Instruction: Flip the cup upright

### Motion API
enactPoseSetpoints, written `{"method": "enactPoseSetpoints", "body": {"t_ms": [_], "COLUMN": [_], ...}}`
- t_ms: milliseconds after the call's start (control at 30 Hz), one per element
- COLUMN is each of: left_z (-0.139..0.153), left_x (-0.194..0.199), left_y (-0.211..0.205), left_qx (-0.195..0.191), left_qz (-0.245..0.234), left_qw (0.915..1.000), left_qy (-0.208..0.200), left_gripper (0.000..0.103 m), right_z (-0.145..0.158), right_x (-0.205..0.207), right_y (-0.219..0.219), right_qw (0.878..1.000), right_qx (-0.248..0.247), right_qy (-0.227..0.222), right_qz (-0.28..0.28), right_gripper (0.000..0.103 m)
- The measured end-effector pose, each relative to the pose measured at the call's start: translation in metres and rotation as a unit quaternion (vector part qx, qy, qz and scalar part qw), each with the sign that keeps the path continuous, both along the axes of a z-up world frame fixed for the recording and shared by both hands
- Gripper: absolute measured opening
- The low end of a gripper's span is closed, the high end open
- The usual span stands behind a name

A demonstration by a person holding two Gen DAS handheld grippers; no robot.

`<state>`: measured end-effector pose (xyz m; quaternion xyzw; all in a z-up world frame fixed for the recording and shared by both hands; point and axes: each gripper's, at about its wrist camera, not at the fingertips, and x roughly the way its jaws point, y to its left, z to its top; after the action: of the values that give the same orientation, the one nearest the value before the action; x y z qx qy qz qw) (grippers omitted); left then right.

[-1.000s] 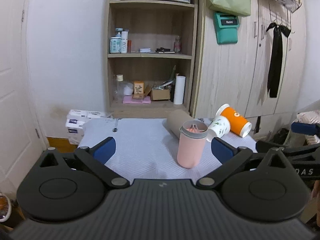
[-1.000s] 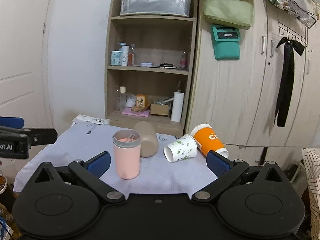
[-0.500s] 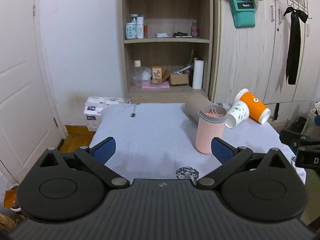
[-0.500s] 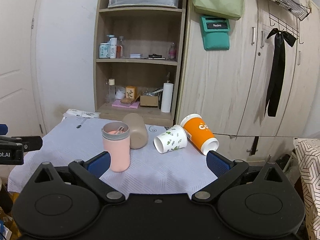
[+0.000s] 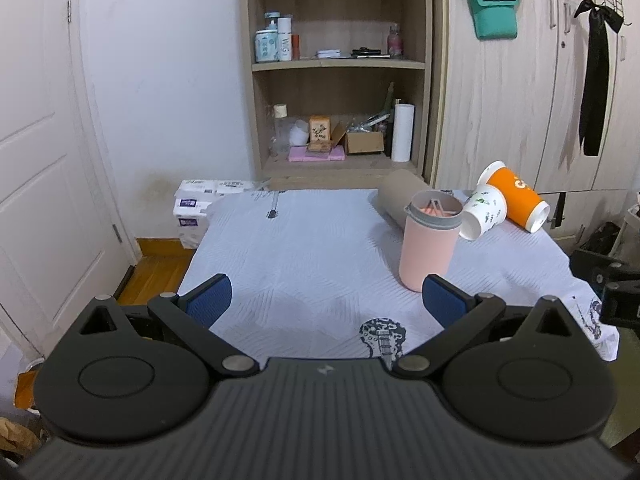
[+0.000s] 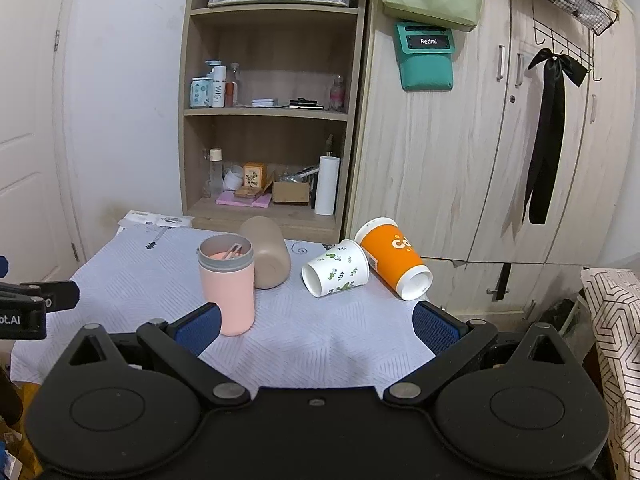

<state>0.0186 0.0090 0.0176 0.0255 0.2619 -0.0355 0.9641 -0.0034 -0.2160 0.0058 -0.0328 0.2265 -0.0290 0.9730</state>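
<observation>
**Cups lie tipped on cloth-covered tabletop**

Both the left gripper [image 5: 324,300] and right gripper [image 6: 316,324] hang wide and empty near the tabletop [image 6: 320,332]. Beyond, a pink tumbler [image 6: 228,286] stands upright; tan cup [image 6: 266,252], white cup [image 6: 336,267] and orange cup [image 6: 394,258] lie sideways.

3 cups lie tipped: tan cup [image 6: 267,252], floral cup [image 6: 336,267], orange cup [image 6: 394,258]; 1 pink tumbler [image 6: 228,284] upright.

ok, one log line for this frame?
left gripper: open, empty | right gripper: open, empty | pink cup: upright | tan cup, white cup, orange cup: on their sides | no contact
</observation>
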Motion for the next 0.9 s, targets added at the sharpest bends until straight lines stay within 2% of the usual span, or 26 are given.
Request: {"method": "enactPoseSetpoints", "body": {"t_ms": [900], "left_z": [-0.0086], "left_x": [0.0088], "left_y": [-0.0015], "left_qx": [0.012], "left_qz": [0.010], "left_qw": [0.9995], "left_qy": [0.028], "left_gripper": [0.103], "right_z": [-0.0042], "right_x": [0.0066], "right_y": [0.0029], "right_qw": [1.000], "right_qx": [-0.022], "right_qy": [0.016], "right_qz": [-0.012], "right_gripper": [0.103]}}
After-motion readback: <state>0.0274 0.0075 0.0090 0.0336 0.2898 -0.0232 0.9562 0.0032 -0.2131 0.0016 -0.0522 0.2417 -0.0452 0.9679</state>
